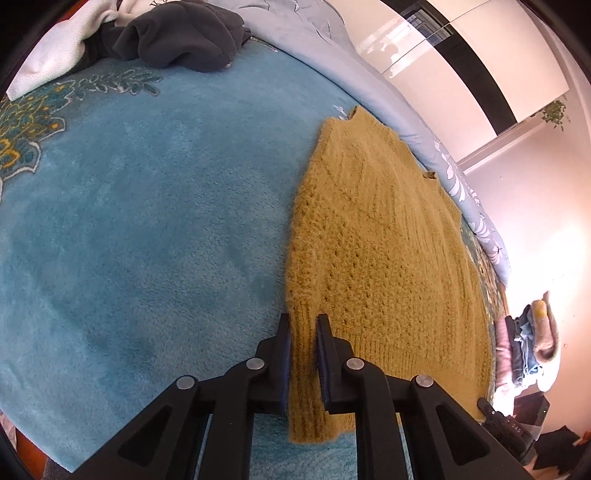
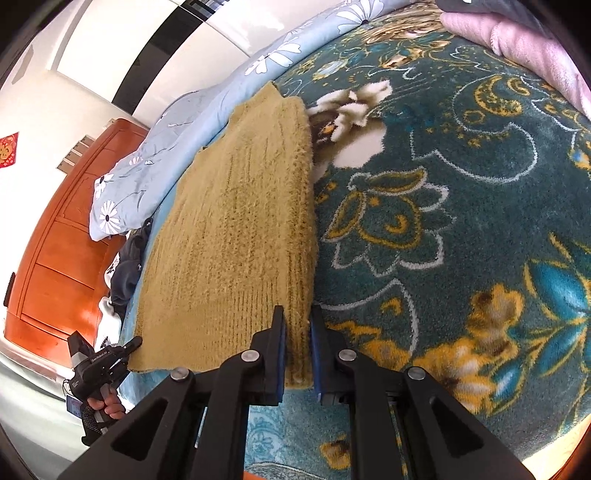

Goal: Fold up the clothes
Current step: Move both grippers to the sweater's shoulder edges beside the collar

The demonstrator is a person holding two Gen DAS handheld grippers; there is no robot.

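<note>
Left gripper point(image 1: 303, 325) clamped on near left corner of mustard knit sweater point(image 1: 384, 236); right gripper point(image 2: 297, 317) pinched shut on near right corner. Lay spread flat on teal floral blanket point(image 2: 443, 229), far edge beside pale blue floral duvet point(image 1: 369, 74). Dark grey garment point(image 1: 177, 33) well apart.

Right gripper point(image 2: 297, 325) clamped on near right edge of mustard knit sweater point(image 2: 236, 229); floral teal blanket point(image 2: 443, 221) to its right

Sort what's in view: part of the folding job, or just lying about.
Job: mustard sweater, left gripper, right gripper, both clamped on its near corners.

Lying about: dark fleece, pink blanket, floral quilt, clothes pile.
</note>
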